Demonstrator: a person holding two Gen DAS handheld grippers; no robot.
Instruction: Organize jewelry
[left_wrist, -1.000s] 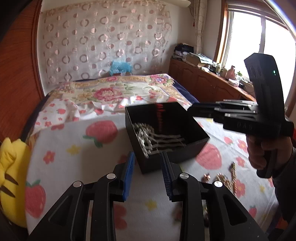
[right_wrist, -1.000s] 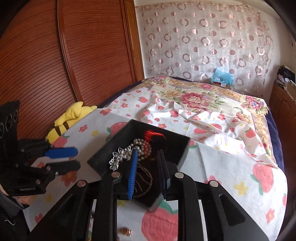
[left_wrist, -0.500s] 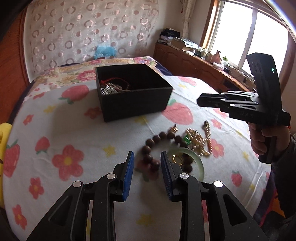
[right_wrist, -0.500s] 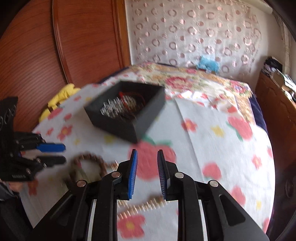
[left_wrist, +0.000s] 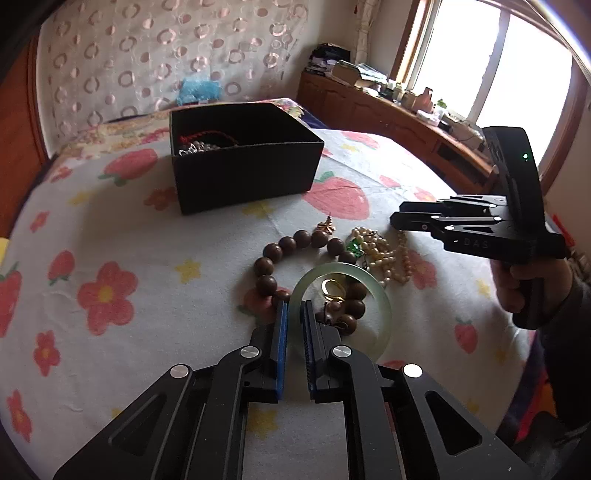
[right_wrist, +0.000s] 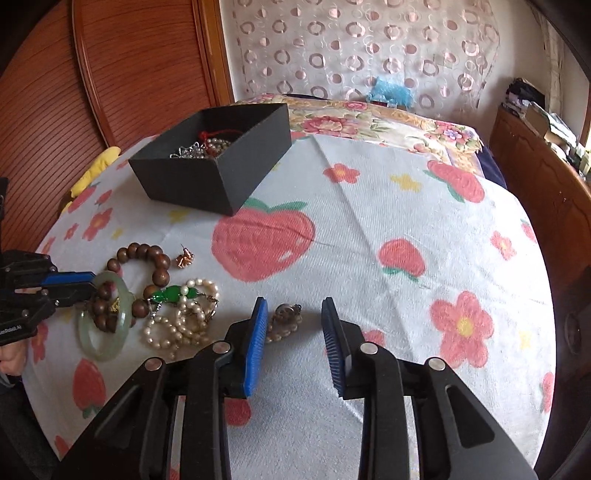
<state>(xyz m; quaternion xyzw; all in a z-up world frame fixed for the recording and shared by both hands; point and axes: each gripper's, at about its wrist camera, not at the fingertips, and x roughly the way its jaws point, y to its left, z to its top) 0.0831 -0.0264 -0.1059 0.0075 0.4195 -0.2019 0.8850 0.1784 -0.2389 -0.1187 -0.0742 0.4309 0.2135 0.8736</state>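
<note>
Left gripper is clamped on the near rim of the jade bangle, which lies flat on the bed near its front edge, tangled over the wooden beads — pinching the thin rim looks like the only way to lift it clear. Right gripper is opening with nothing gripped, a small pendant lying between its tips — probably its next pick. The box, toward the back-left corner, already holds some pieces, while the pearls wait beside the bangle.

One box, one bangle, two tongs.
</note>
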